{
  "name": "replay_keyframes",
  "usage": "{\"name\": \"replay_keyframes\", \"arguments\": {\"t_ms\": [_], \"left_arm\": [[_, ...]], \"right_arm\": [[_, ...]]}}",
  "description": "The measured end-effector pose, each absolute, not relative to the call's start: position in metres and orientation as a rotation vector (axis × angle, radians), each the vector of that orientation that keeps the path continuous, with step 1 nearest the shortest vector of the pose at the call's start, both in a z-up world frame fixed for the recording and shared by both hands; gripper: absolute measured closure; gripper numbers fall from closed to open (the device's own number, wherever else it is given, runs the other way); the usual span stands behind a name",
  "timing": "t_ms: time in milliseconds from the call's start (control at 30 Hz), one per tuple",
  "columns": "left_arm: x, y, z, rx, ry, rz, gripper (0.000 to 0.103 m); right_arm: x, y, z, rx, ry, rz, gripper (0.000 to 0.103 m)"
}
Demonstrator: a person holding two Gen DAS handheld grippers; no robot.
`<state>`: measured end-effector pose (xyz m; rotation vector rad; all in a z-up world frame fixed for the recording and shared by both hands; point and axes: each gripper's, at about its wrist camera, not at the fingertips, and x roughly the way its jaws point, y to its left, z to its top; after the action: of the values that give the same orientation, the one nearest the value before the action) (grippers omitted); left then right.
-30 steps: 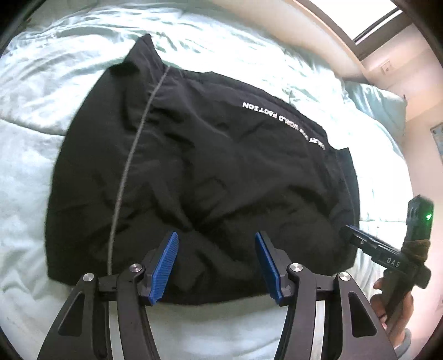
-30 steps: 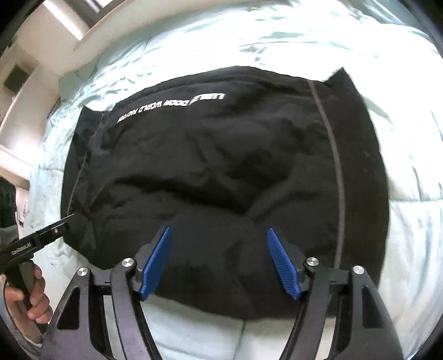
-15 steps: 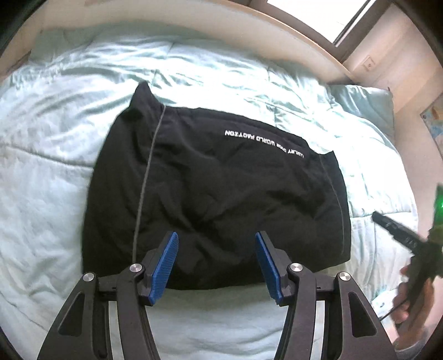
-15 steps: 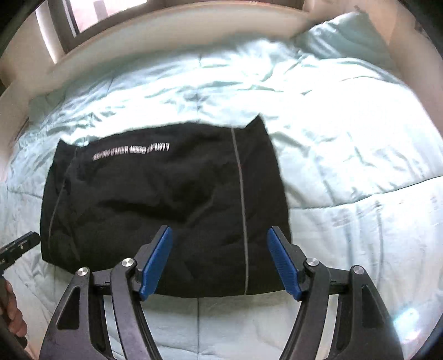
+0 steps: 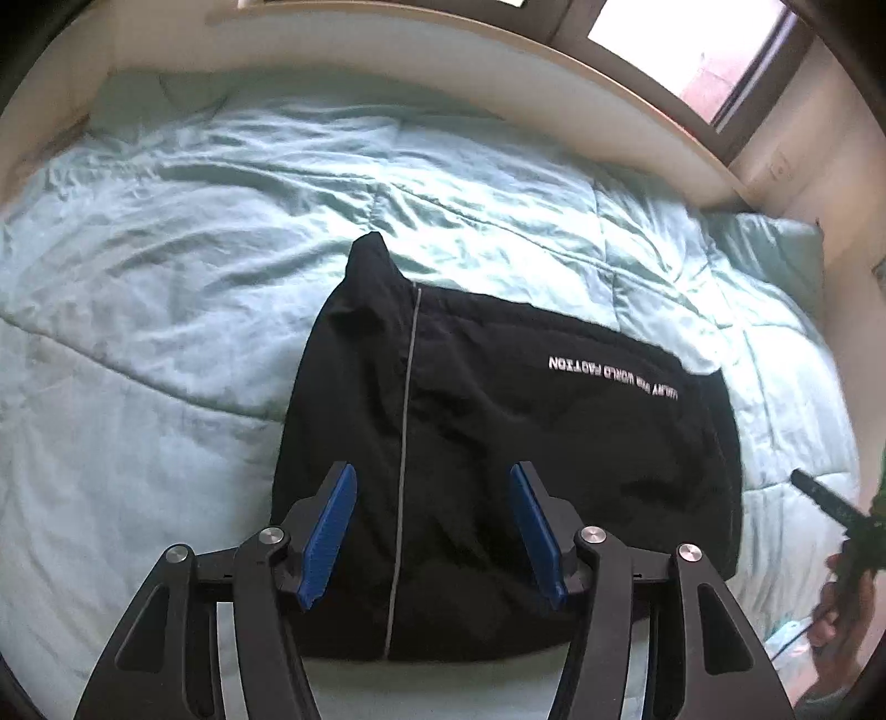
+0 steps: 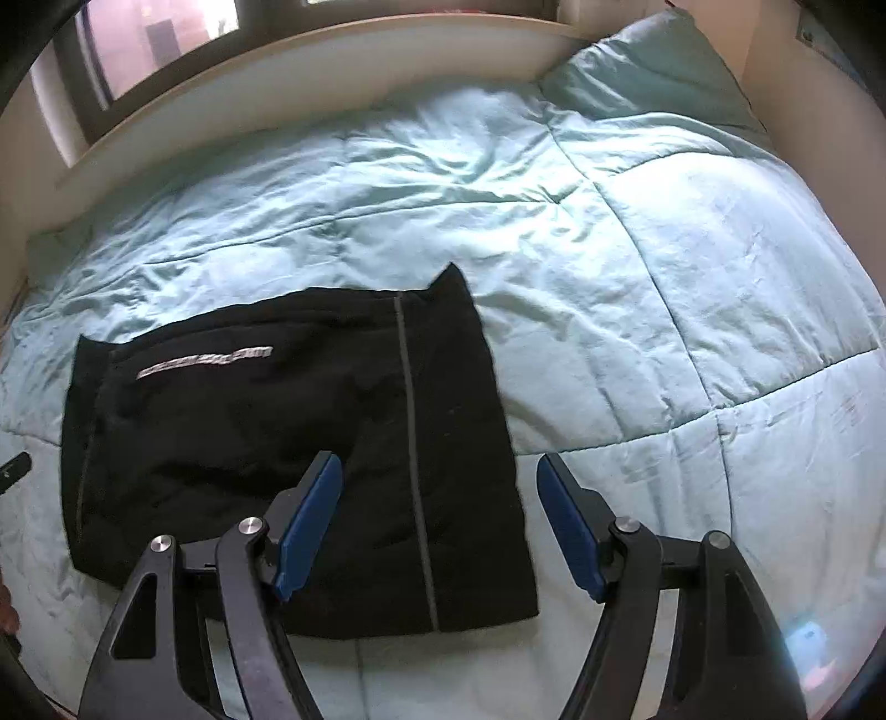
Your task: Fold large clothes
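Progress: I judge the fold all but done. The black garment (image 5: 515,476) lies as a compact, roughly rectangular packet, with no sleeve or loose flap trailing that I can see.
What is left: perhaps one more halving, or a smoothing pass over the creases. From here I cannot tell whether the packet is meant to go smaller.
Where it lies: on the pale green quilt (image 5: 194,266) of the bed, flat and unheld, nearer my edge than the window (image 6: 160,39) side. A matching pillow (image 6: 653,61) sits well apart at the far corner.
Look of the garment: matte black cloth, softly rumpled in the middle. A thin grey stripe (image 5: 407,443) runs from the near edge to the far one, and a line of white lettering (image 5: 612,376) sits upside down near the far edge. One far corner pokes up in a small peak (image 5: 368,255).
Edges: the near edge is fairly straight. The side by the lettering shows a second layer peeking out, so the stack is not perfectly flush.
Left gripper (image 5: 432,526): jaws spread and just widened a little, nothing between the blue pads; it hangs above the near part of the packet.
Right gripper (image 6: 437,526): jaws spread wide, empty, hanging over the packet's stripe-side edge.
Other hand: in the left view I glimpse a hand (image 5: 830,615) on the right gripper's handle, blurred at the rim.
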<state>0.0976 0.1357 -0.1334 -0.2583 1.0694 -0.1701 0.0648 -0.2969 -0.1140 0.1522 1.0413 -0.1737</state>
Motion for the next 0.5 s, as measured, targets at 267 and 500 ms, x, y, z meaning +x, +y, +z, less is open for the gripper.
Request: {"name": "replay_keyframes", "arguments": {"t_ms": [267, 500], "left_arm": [[0.146, 0.189, -0.189, -0.479, 1.178, -0.173, 0.034], [0.173, 0.204, -0.222, -0.515, 1.205, -0.217, 0.034]], "right_arm": [[0.096, -0.348, -0.157, 0.371, 1.068, -0.022, 0.025], [0.124, -0.362, -0.199, 0.458, 1.107, 0.056, 0.023]]}}
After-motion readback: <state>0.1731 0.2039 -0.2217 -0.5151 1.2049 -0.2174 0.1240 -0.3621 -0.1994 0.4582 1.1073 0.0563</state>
